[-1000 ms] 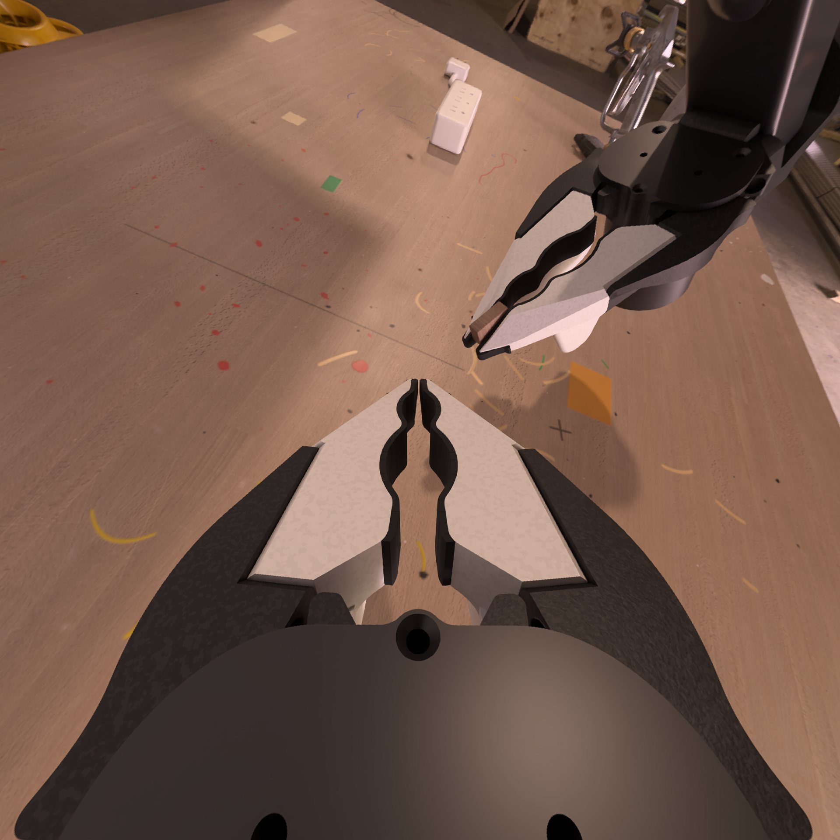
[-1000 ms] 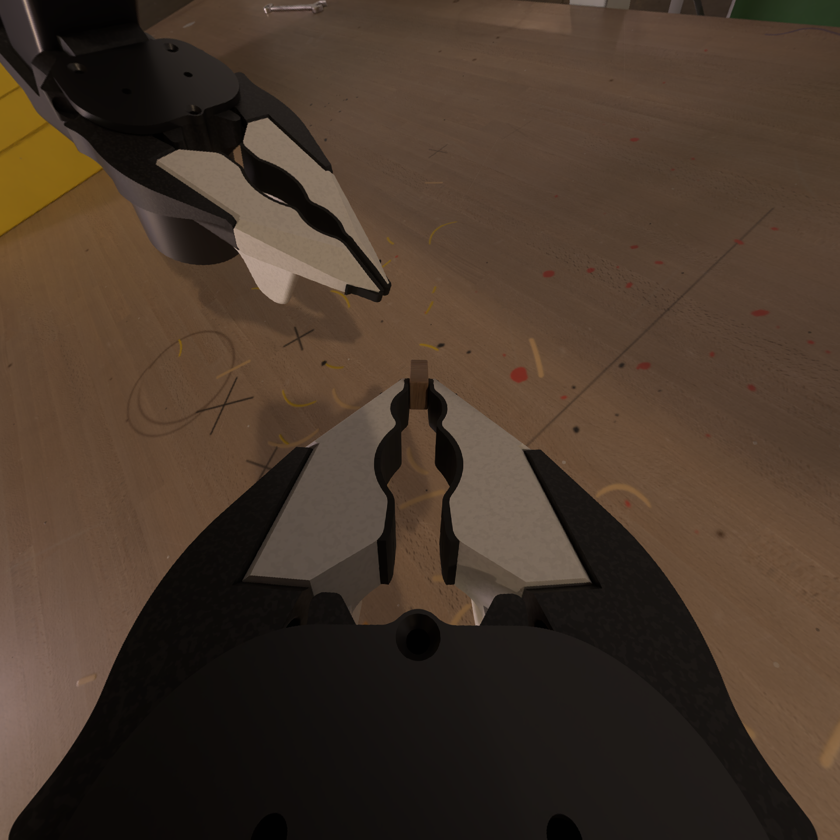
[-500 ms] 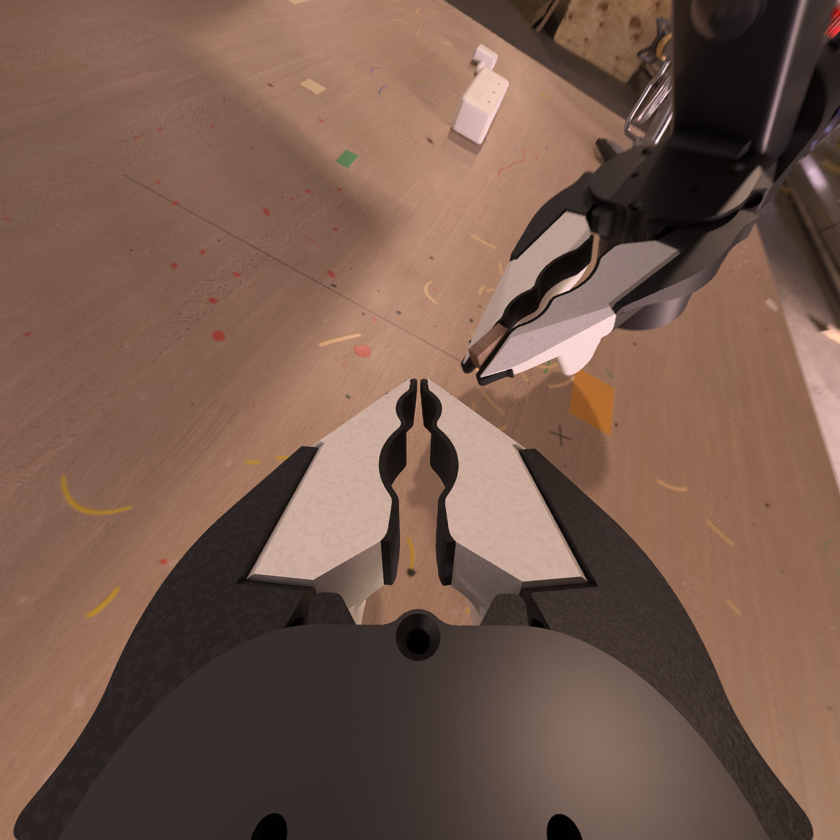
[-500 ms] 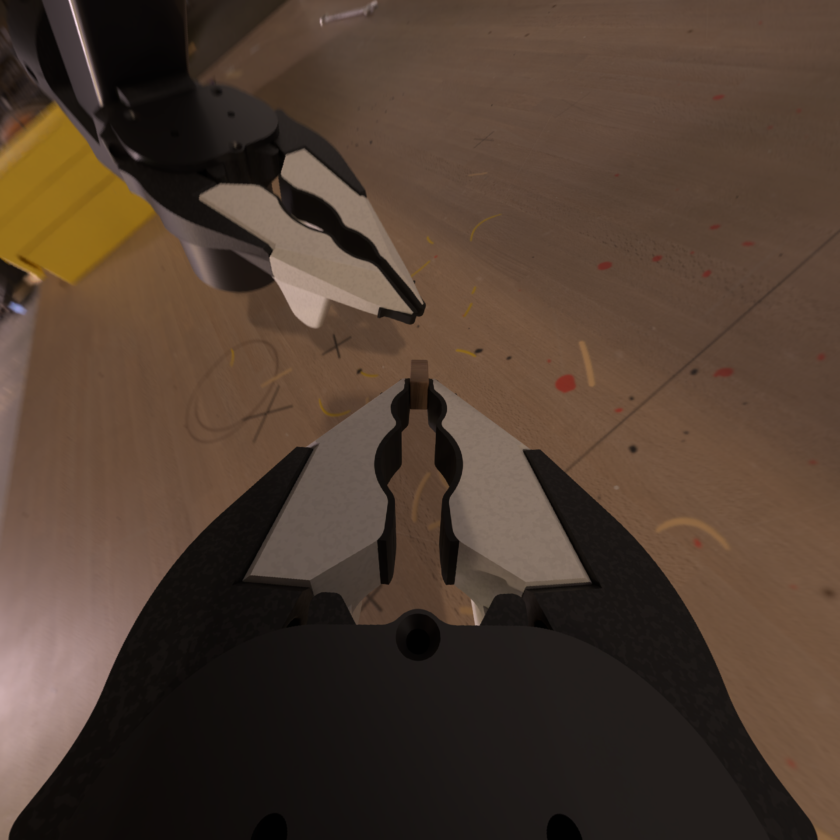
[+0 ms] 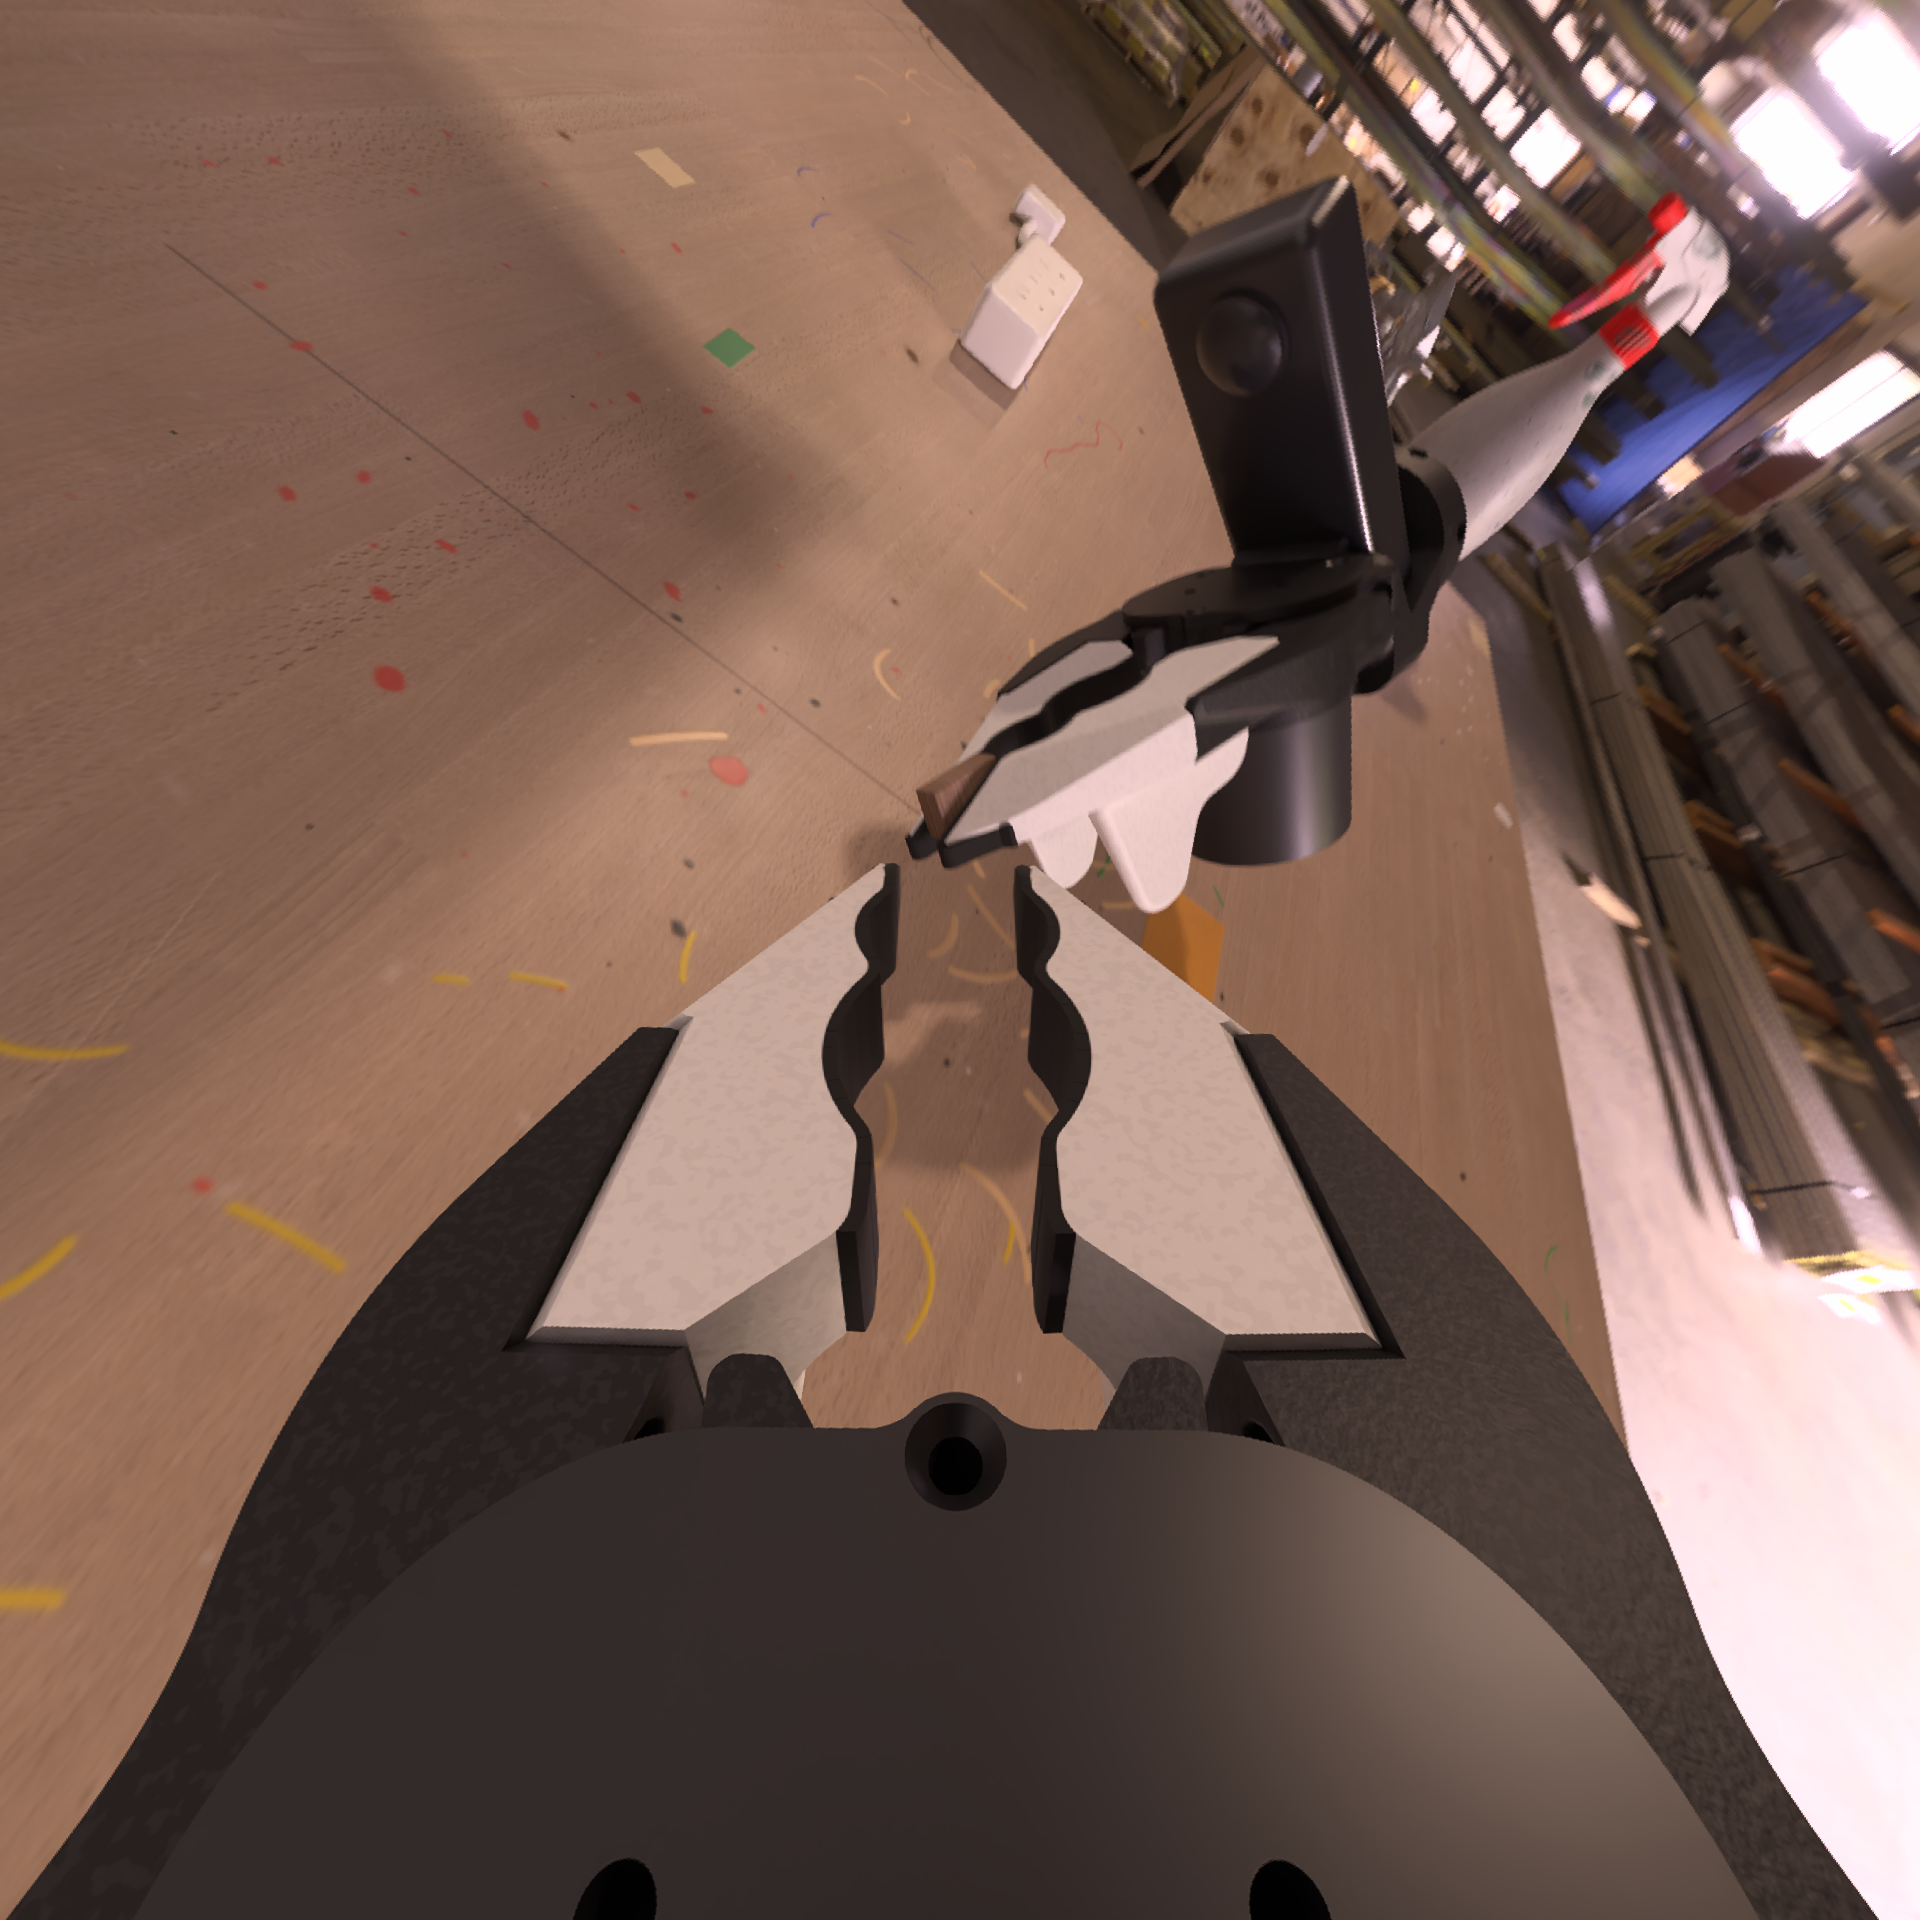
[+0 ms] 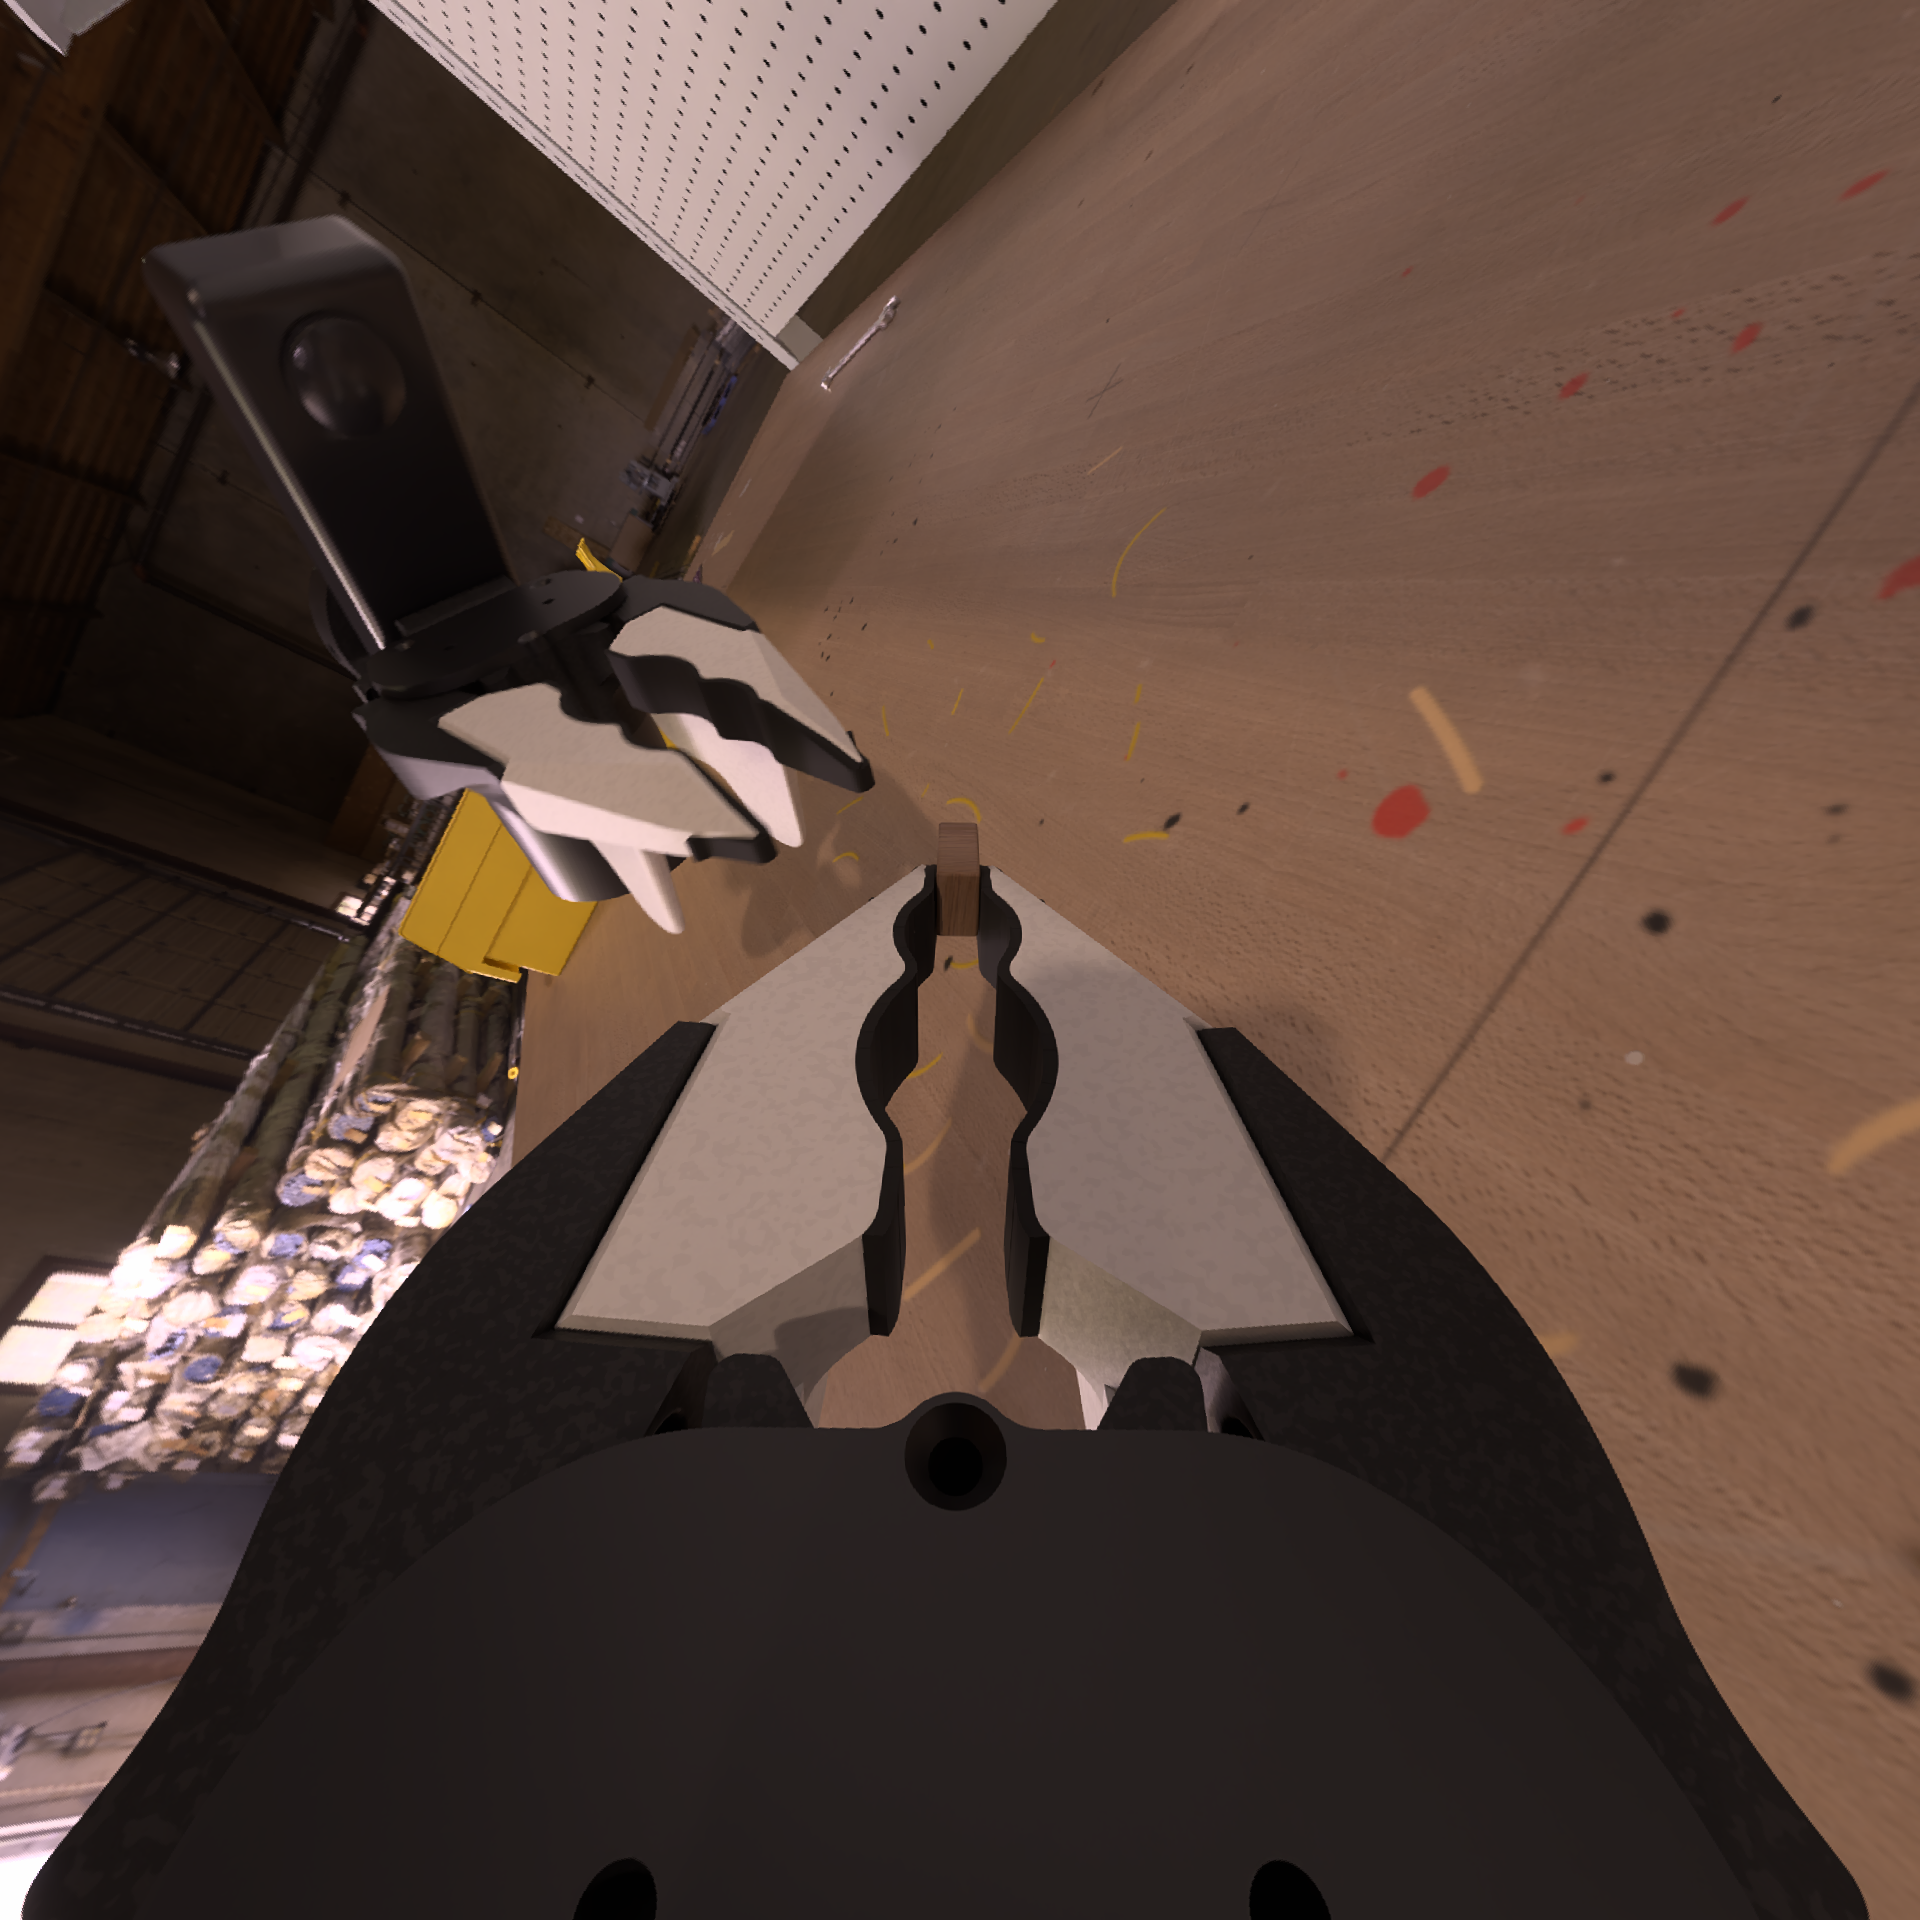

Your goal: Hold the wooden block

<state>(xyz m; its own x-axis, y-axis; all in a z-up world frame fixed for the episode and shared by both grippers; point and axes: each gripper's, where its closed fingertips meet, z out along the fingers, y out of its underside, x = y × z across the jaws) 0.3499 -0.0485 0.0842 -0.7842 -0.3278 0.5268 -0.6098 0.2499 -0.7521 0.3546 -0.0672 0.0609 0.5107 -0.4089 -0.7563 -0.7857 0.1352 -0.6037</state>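
My right gripper (image 6: 958,891) is shut on a small wooden block (image 6: 957,875), which sticks out past its fingertips, lifted above the wooden workbench (image 6: 1455,520). In the left wrist view the right gripper (image 5: 951,836) shows just ahead with the brown block (image 5: 951,798) at its tips. My left gripper (image 5: 954,881) is open and empty, its fingertips close below the block. In the right wrist view the left gripper (image 6: 821,810) shows open to the left of the block, a short gap away.
A white power strip (image 5: 1020,320) lies far off on the bench. An orange patch (image 5: 1190,940) lies under the grippers. A yellow box (image 6: 488,904) stands past the bench edge. A wrench (image 6: 857,353) lies far back near a white pegboard (image 6: 727,135). Shavings and paint spots dot the bench.
My left gripper has opened from shut. Both grippers have risen and tilted, so the room now shows behind them. The right gripper still holds the block.
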